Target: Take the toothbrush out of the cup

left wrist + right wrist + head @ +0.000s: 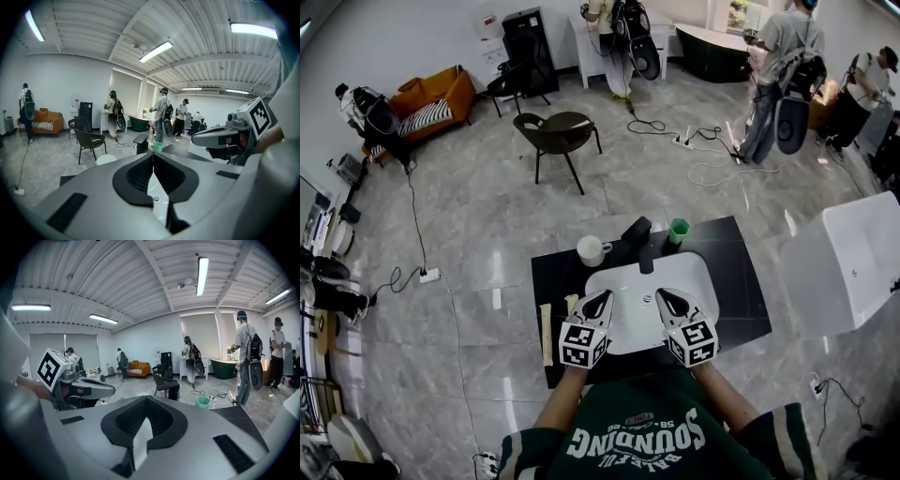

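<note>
A black table [741,281] carries a white basin [694,277]. Behind the basin stand a white mug [591,249], a black faucet [639,242] and a green cup [678,231]. No toothbrush shows in either cup. My left gripper [605,296] and right gripper [662,294] hover side by side over the basin's near half, both shut and empty. In the left gripper view the left gripper [153,153] points toward the green cup [158,146]. In the right gripper view the green cup [202,401] lies right of the right gripper [147,398].
Two pale sticks [547,335] lie on the table's left strip. A white tub [848,258] stands to the right. A dark chair [558,131], floor cables [712,155] and several people with gear stand beyond the table.
</note>
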`<state>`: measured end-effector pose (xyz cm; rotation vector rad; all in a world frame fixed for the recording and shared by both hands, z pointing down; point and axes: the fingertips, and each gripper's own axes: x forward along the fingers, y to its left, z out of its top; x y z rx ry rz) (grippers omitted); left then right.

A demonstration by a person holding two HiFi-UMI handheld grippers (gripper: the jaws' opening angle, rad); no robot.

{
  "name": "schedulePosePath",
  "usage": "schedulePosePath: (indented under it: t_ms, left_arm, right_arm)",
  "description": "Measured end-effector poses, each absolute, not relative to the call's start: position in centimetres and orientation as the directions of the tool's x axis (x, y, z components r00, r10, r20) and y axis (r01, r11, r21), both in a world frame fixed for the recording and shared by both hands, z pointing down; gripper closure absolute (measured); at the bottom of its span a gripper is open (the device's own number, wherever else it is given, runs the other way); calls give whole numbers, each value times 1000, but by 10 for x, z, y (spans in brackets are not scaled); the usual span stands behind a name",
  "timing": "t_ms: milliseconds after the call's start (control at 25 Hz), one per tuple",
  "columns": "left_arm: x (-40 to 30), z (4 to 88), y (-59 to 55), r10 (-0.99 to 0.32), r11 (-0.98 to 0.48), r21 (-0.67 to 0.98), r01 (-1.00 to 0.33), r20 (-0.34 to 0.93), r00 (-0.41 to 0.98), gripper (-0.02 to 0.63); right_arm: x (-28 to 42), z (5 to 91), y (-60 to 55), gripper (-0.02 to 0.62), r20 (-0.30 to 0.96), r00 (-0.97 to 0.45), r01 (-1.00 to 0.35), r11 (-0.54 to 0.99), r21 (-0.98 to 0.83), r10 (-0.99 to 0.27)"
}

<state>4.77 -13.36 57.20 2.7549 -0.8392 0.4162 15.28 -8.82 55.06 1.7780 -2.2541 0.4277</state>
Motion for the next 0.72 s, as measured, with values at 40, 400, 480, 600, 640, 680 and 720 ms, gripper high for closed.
schedulePosePath:
  t_ms: [40, 400, 480, 600, 640, 680, 720]
  left_arm:
    - [47, 573, -133, -505, -810, 135, -571, 334, 796, 592]
    - [40, 578, -134, -505, -808, 134, -574, 344, 792, 592]
    - [38, 579, -134, -505, -807, 136, -575, 345, 791, 591]
    - [35, 580, -134, -506, -805, 138, -576, 347, 790, 591]
    - [34, 581, -134, -506, -805, 139, -577, 348, 790, 591]
    - [33, 582, -134, -505, -805, 140, -577, 348, 789, 591]
    - [32, 583, -134, -505, -804, 141, -577, 349, 789, 591]
  right_arm:
    - [153, 551, -88, 555, 362, -231, -973, 217, -79, -903]
    - [149, 551, -87, 555, 368, -233, -972, 221, -76, -900]
    - [147, 551, -87, 555, 369, -235, -972, 223, -75, -899]
    - [145, 552, -88, 555, 371, -237, -971, 225, -74, -898]
    - [144, 552, -88, 555, 371, -237, -971, 226, -74, -898]
    - [143, 552, -88, 555, 372, -237, -971, 226, -74, -898]
    - [142, 553, -88, 555, 372, -237, -971, 226, -74, -897]
